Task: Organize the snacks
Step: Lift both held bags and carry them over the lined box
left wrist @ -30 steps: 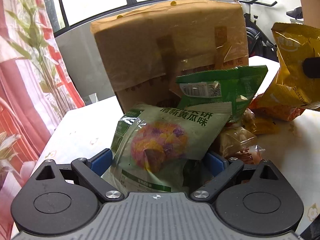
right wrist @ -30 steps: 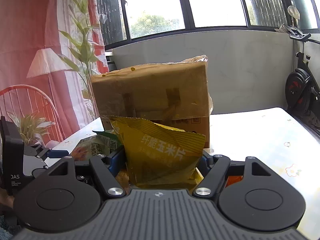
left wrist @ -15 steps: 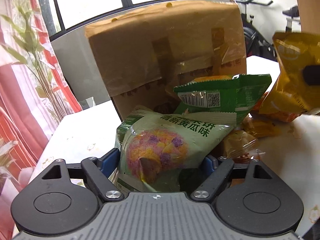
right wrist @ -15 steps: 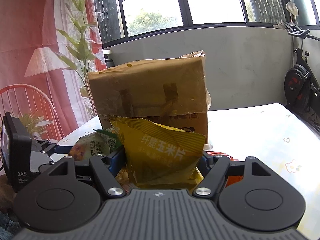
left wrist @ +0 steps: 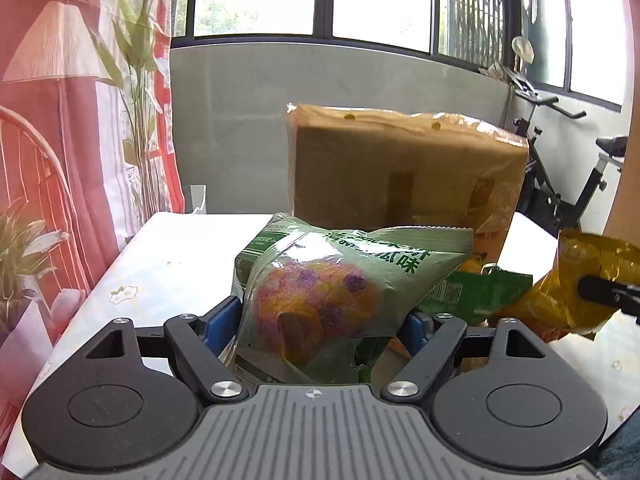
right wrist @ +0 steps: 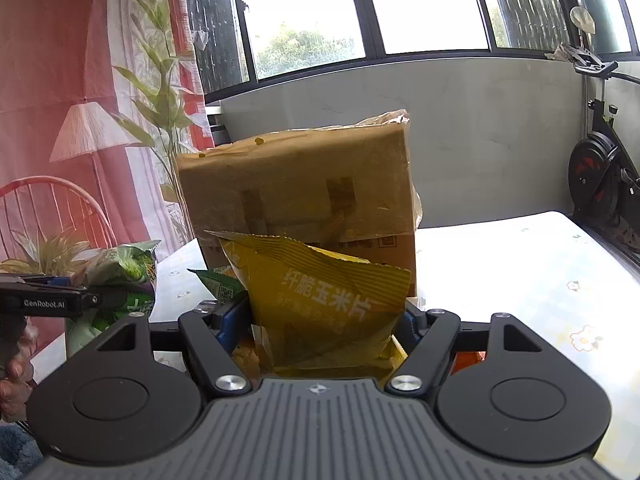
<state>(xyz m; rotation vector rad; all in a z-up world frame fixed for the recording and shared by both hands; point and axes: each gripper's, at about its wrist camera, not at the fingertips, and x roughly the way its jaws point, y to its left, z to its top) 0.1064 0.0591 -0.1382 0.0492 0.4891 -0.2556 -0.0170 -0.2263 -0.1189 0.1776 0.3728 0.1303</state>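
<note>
A pale green snack bag (left wrist: 320, 300) with a picture of purple and orange pieces sits between the blue pads of my left gripper (left wrist: 320, 322), which is shut on it and holds it off the table. The same bag (right wrist: 120, 268) shows at the left of the right wrist view. My right gripper (right wrist: 320, 328) is shut on a yellow corn-chip bag (right wrist: 328, 300), also seen at the right edge of the left wrist view as the yellow bag (left wrist: 572, 280). A darker green bag (left wrist: 472, 296) lies on the table between them, with more snacks partly hidden.
A tall cardboard box (left wrist: 400, 168) wrapped in tape stands on the white flowered table (left wrist: 160, 264) right behind the snacks. An exercise bike (right wrist: 600, 176) stands to the right. A red chair (right wrist: 48, 208), a plant and a curtain are to the left.
My left gripper closed on the pale green bag, then rose and rolled with it, so the box now sits lower and farther right in its view. The right gripper and yellow bag stayed still.
</note>
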